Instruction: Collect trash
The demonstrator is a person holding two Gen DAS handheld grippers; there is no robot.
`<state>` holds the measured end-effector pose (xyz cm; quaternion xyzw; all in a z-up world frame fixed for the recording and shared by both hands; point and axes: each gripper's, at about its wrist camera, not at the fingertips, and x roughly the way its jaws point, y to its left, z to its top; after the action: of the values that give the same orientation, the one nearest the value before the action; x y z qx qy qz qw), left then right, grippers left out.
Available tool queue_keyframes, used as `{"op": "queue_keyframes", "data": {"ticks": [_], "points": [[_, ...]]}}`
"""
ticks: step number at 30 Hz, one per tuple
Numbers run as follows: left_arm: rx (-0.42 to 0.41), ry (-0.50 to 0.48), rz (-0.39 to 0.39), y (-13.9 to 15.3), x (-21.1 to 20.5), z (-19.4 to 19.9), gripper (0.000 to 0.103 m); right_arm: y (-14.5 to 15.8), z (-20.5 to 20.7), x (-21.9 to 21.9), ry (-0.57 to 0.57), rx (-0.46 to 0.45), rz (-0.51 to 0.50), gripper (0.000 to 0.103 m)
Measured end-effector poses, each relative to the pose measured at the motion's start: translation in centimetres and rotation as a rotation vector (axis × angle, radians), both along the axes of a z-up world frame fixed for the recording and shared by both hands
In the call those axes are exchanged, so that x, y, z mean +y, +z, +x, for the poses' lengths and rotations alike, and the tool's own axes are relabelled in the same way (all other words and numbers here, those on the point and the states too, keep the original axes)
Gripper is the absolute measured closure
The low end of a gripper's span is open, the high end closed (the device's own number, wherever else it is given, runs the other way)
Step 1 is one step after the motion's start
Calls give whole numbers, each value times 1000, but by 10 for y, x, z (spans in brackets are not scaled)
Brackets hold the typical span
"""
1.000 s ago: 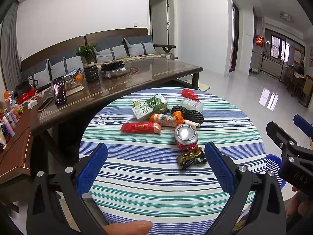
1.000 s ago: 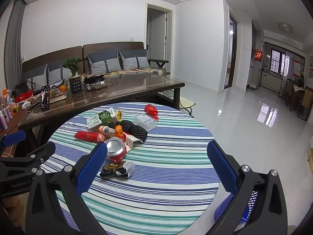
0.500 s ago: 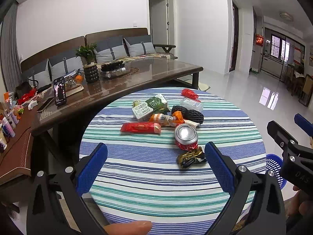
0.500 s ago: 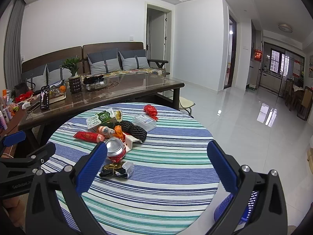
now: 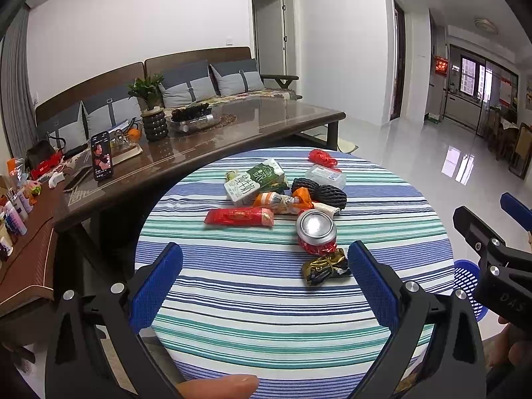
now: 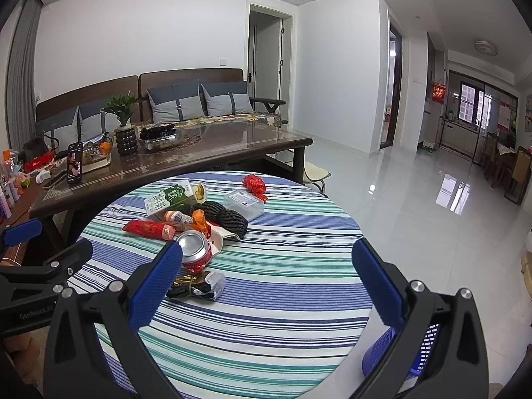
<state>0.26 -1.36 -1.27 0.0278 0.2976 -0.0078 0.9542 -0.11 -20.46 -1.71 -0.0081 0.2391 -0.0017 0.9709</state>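
A: Where do we stand on collecting the trash?

B: By our reading, nothing is collected yet. The whole pile sits on the round table (image 5: 266, 302) with the striped cloth: a green milk carton (image 5: 254, 181), a red wrapper (image 5: 239, 216), an orange packet (image 5: 282, 199), a black net bundle (image 5: 321, 190), a clear plastic box (image 5: 326, 173), a crumpled red scrap (image 5: 322, 157), a crushed can (image 5: 316, 231) and, nearest us, a dark foil wrapper (image 5: 324, 266).

A: And our claws?

B: Our left gripper (image 5: 264, 282) is spread wide and empty, hovering over the near half of the table. Our right gripper (image 6: 266, 284) is just as wide and empty, off to the right of the pile.

A: Where does the trash go?

B: Most likely into the blue slotted basket (image 6: 395, 349) on the floor, beside the table's right edge. We cannot see inside it, so we cannot say whether it holds anything.

A: So what is left?

B: Practically everything, we judge. The foil wrapper and the can lie closest to us, and look like sensible first picks.
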Motion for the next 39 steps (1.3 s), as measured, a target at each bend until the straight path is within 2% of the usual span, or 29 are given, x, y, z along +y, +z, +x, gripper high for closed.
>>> {"op": "queue_keyframes", "data": {"ticks": [39], "points": [[-6, -9, 13, -8, -3, 5, 5, -5, 1, -6, -15, 15, 0, 5]]}}
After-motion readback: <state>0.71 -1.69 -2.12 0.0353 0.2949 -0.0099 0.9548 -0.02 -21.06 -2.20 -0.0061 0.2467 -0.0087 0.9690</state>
